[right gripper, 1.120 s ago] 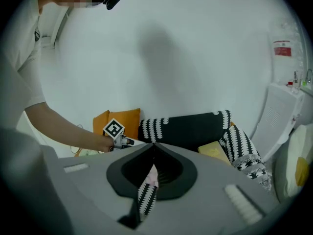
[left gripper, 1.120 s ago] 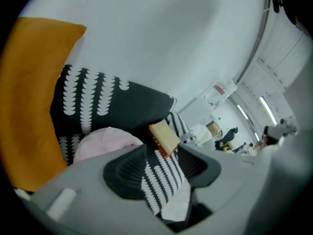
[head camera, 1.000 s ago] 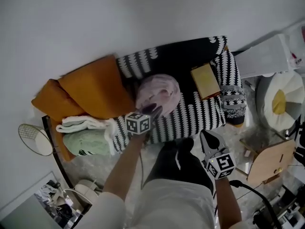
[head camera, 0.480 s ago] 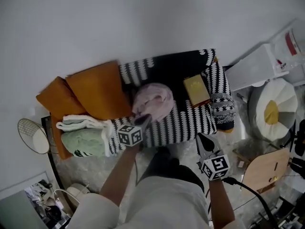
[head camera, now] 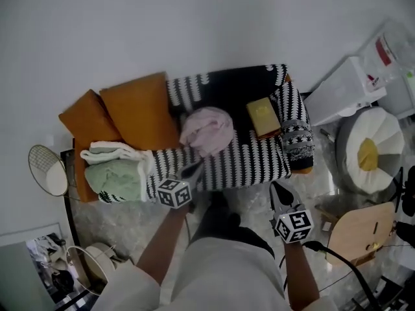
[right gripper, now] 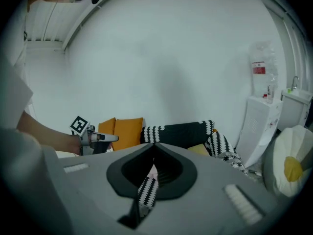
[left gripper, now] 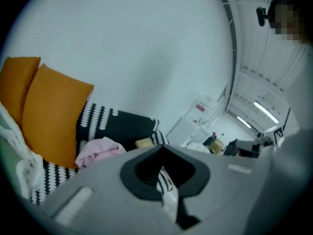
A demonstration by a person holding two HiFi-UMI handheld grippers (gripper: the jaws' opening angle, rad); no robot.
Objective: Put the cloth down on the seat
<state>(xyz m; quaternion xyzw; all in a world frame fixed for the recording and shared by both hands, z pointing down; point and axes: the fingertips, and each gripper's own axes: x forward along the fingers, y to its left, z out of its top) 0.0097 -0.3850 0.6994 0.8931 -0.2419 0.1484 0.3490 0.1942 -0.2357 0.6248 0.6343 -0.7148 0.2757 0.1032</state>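
The pink cloth (head camera: 209, 129) lies crumpled on the black-and-white patterned sofa seat (head camera: 253, 161); in the left gripper view the cloth (left gripper: 100, 150) shows beside the orange cushion. My left gripper (head camera: 194, 168) hangs over the seat's front edge, apart from the cloth. Its jaws (left gripper: 161, 147) have just been closing and now meet at the tips with nothing between them. My right gripper (head camera: 277, 188) is off the sofa's front right, over the floor. Its jaws (right gripper: 154, 143) also meet at the tips and hold nothing. The left gripper (right gripper: 115, 138) shows in the right gripper view.
Two orange cushions (head camera: 139, 112) lean at the sofa's left, with folded white and green towels (head camera: 120, 170) in front of them. A yellow box (head camera: 263, 116) lies on the seat's right. A white cabinet (head camera: 343, 86), an egg-shaped cushion (head camera: 373, 151) and a wooden chair (head camera: 356, 229) stand to the right.
The left gripper has come off the pink cloth and drawn back toward me. The cloth stays on the seat. The right gripper has also drawn back a little.
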